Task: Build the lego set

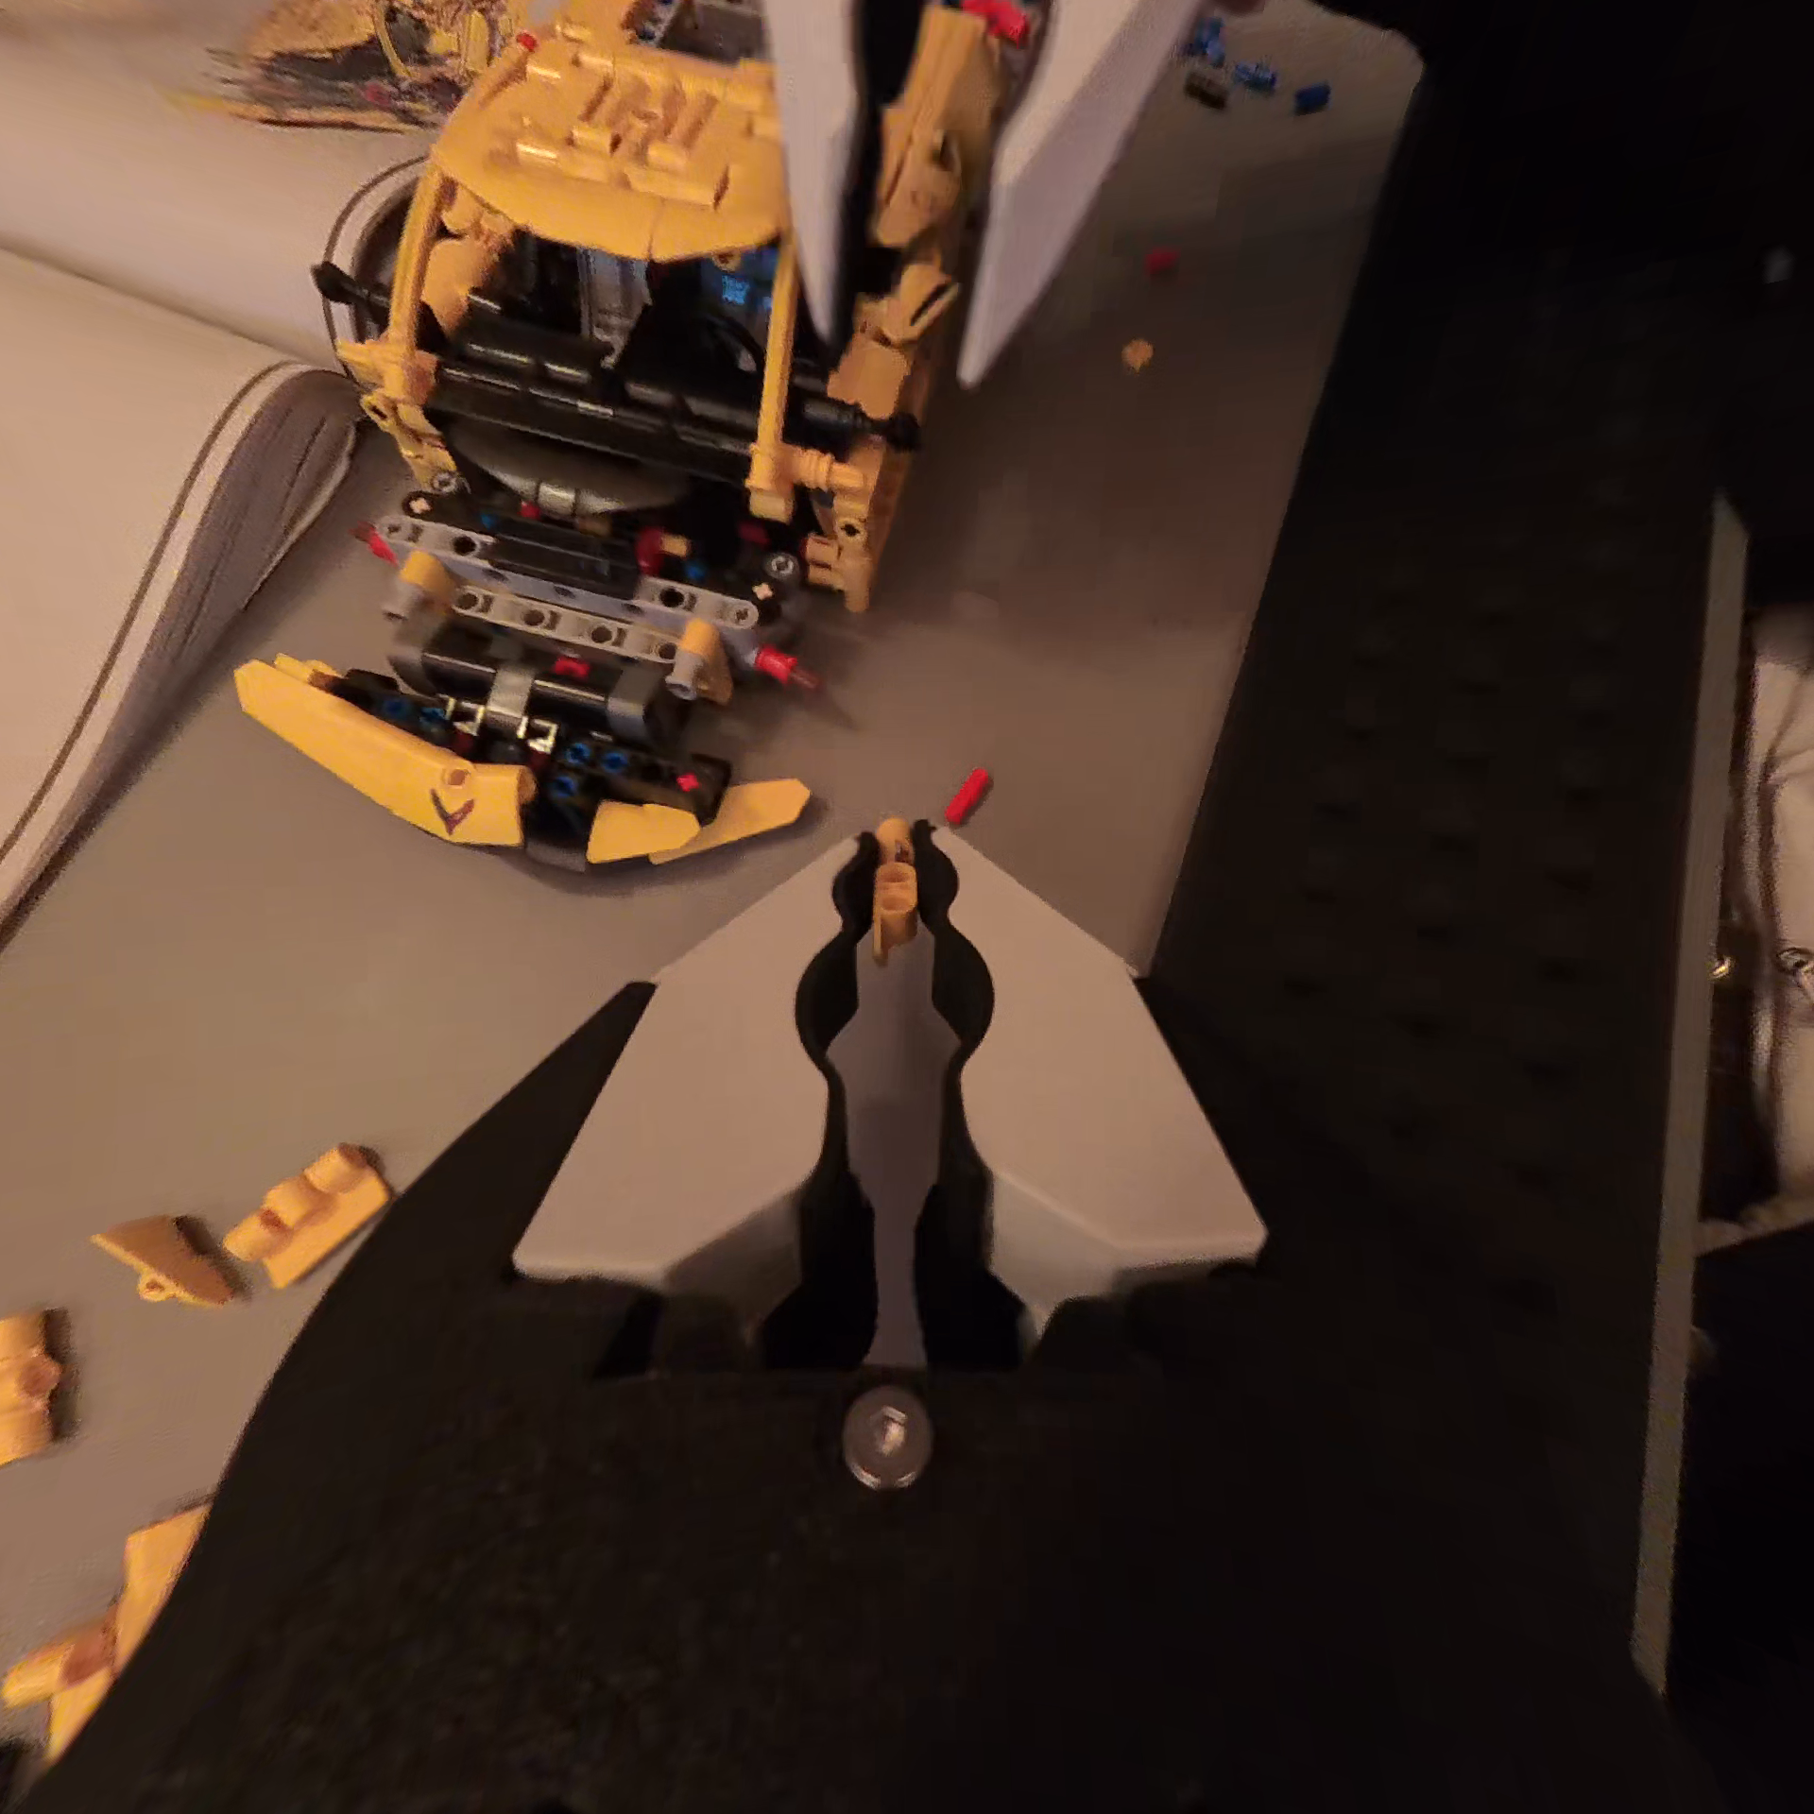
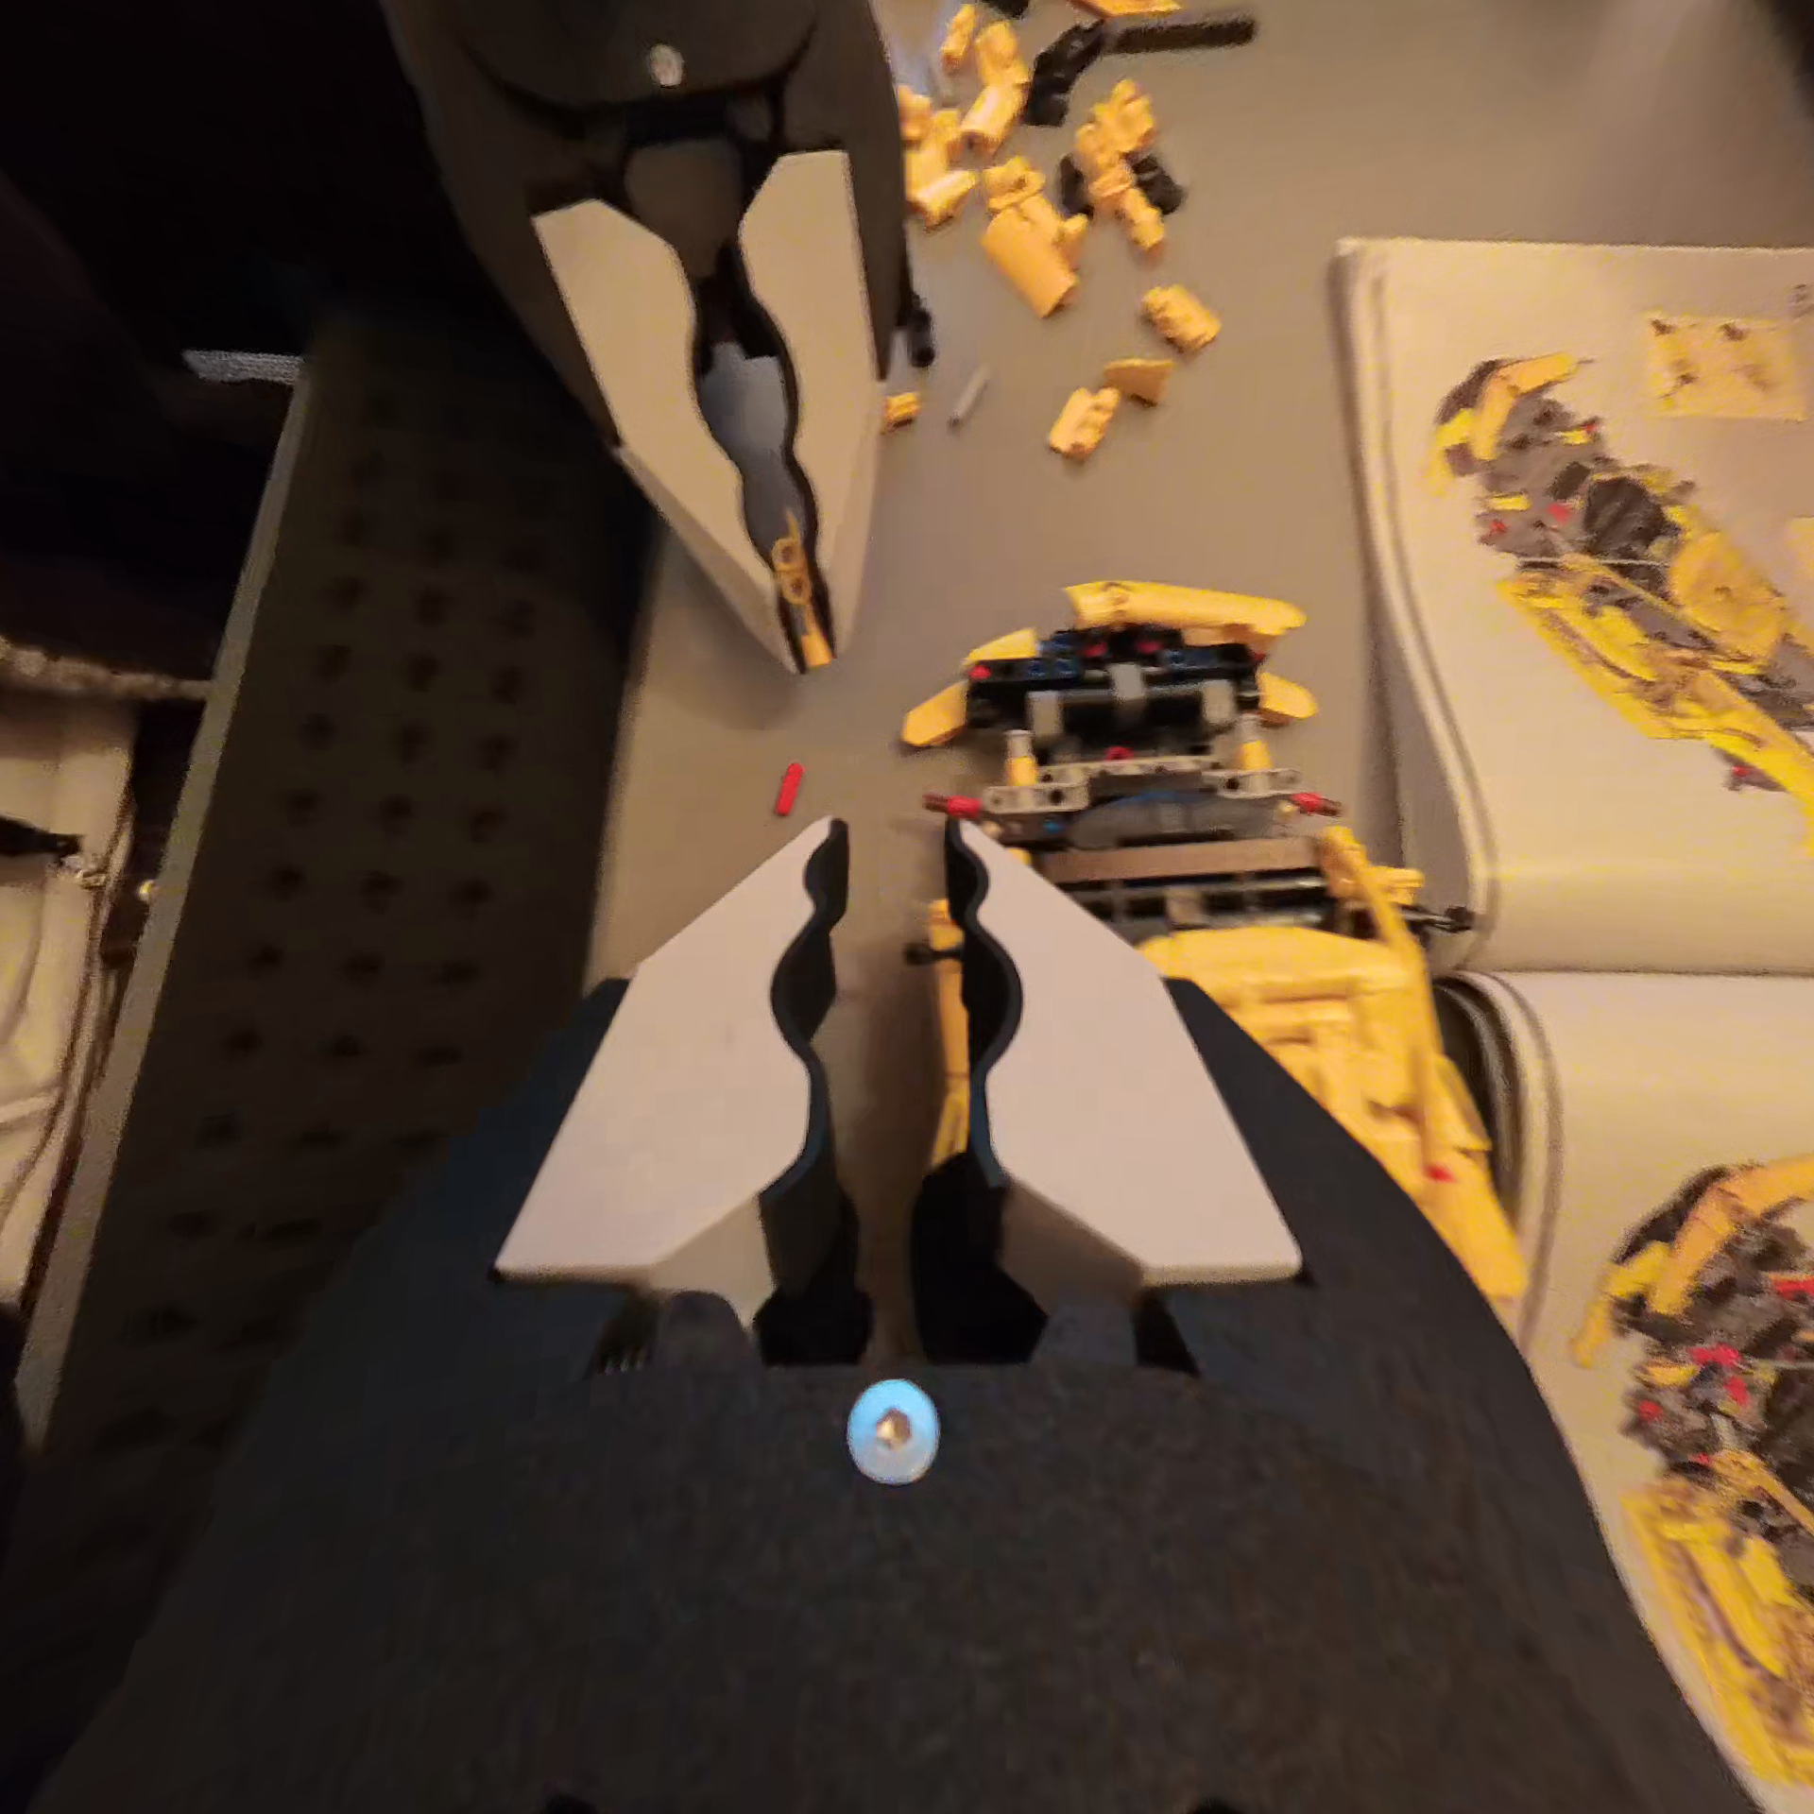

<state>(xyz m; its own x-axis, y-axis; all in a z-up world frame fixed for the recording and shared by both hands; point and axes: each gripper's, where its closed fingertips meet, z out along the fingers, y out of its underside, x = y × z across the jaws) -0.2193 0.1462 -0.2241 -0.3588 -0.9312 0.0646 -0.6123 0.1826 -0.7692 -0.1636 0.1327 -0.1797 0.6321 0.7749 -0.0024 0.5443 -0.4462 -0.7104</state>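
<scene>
Model (image 1: 628,422): I see one partly built yellow-and-black vehicle standing on the grey desk (image 1: 1031,687), its front bumper toward my left tool (image 1: 893,834). Left tool: pressed together on one small yellow connector piece (image 1: 895,898), held at the tips just above the desk, near the model's front corner. Right tool (image 2: 891,829): spread, with nothing between the fingers; it sits alongside the model's cab, one finger overlapping the yellow side frame in the right wrist view. I cannot tell whether it touches the model.

Loose parts, counted: one red pin (image 1: 968,793) on the desk just beside the left tool's tips; one pile of yellow and black pieces (image 2: 1050,167), too blurred for an exact count; a few small blue pieces (image 1: 1256,79) at the far desk corner.

Printed matter: one open instruction booklet (image 2: 1590,609) beside the model, showing two pictures of the yellow vehicle. Any lettering is blurred. One dark chevron mark (image 1: 452,810) is visible on the bumper.
</scene>
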